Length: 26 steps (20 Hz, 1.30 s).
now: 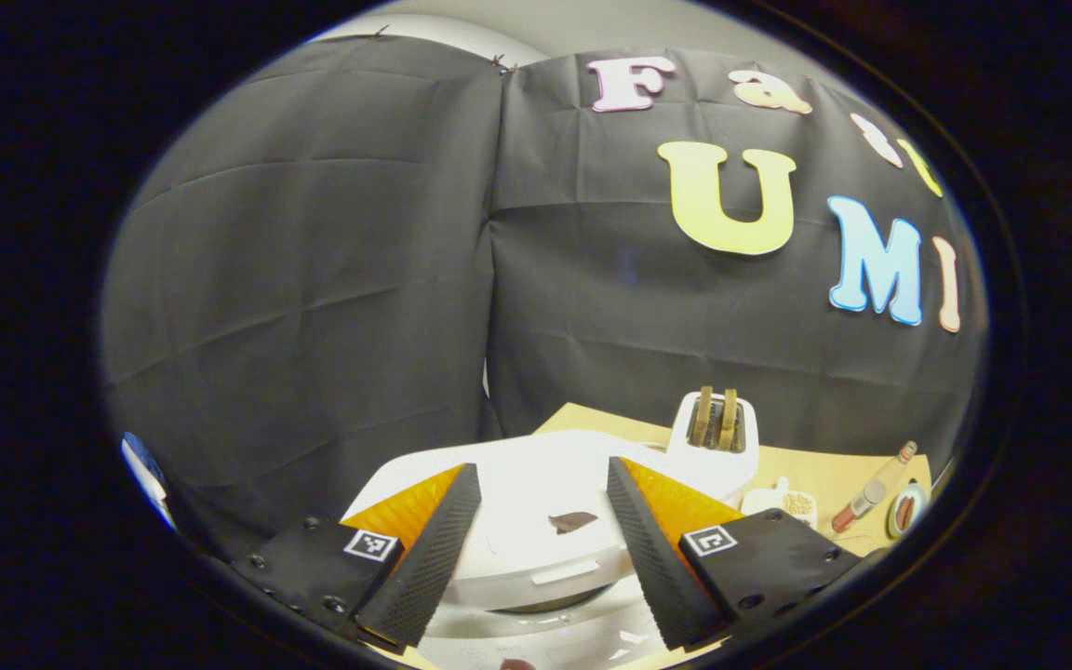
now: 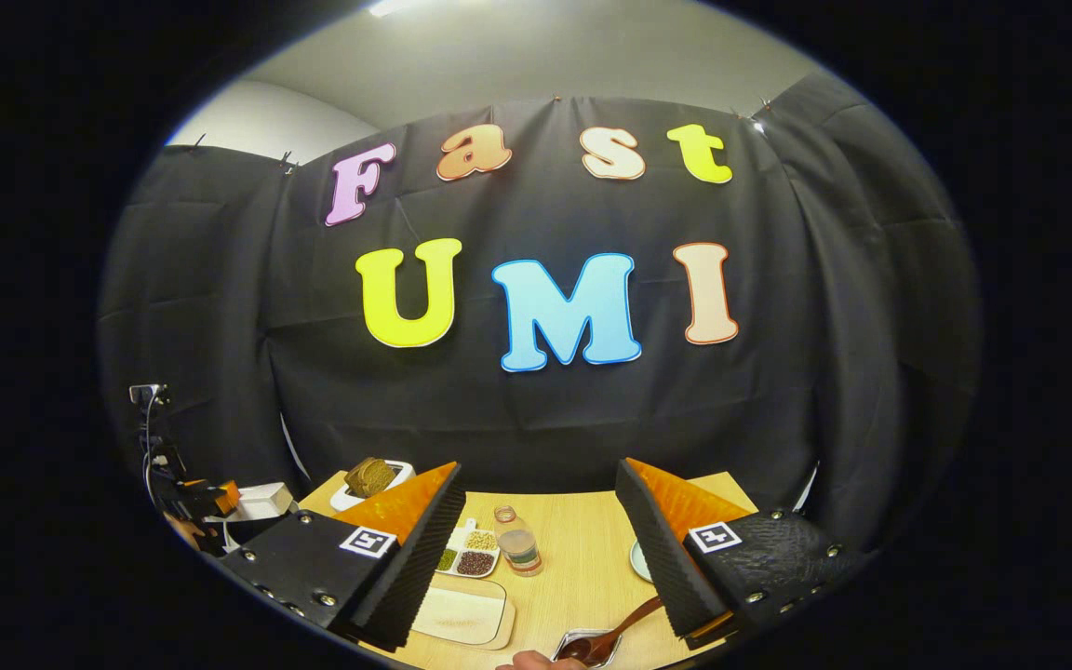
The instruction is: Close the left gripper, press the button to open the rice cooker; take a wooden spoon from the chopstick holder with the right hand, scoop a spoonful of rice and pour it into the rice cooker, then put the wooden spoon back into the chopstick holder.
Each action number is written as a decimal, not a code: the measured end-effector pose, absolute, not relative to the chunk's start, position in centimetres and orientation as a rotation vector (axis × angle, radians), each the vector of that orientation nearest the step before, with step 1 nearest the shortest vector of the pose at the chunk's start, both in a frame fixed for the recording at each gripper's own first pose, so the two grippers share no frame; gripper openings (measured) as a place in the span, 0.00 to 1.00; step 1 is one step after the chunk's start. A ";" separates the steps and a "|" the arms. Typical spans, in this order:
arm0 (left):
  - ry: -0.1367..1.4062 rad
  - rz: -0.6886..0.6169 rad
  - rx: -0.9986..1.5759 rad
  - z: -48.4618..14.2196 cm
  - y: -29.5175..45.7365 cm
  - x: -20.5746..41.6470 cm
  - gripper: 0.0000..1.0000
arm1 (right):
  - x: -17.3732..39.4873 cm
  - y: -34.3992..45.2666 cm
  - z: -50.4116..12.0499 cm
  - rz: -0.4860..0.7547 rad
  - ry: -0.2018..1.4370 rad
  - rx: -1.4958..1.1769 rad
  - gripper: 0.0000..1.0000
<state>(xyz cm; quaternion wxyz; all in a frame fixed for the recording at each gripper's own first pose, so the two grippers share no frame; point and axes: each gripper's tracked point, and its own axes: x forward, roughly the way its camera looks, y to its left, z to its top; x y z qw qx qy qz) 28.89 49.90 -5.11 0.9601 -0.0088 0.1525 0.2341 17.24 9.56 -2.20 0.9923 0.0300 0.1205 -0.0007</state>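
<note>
L claw open over rice cooker, R claw open

Staged recording booth, kitchen-themed: black cloth wall ahead of the right gripper, wooden table below it, toaster and rice cooker before the left gripper.

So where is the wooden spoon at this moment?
In the right gripper view, the wooden spoon lies low on the table, bowl end in a small metal holder, just inside the right gripper's right-hand finger.
</note>
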 end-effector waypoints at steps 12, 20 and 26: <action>0.349 0.437 -0.036 -7.4 48.6 27.9 0.97 | 15.1 12.9 -1.8 0.037 0.263 -0.004 0.98; 0.385 0.405 -0.006 -8.4 48.4 27.2 0.98 | 13.8 14.0 -1.5 0.024 0.259 0.044 0.98; 0.423 0.403 -0.058 -9.2 47.9 26.8 0.99 | 12.3 15.3 -1.3 0.018 0.262 0.021 0.98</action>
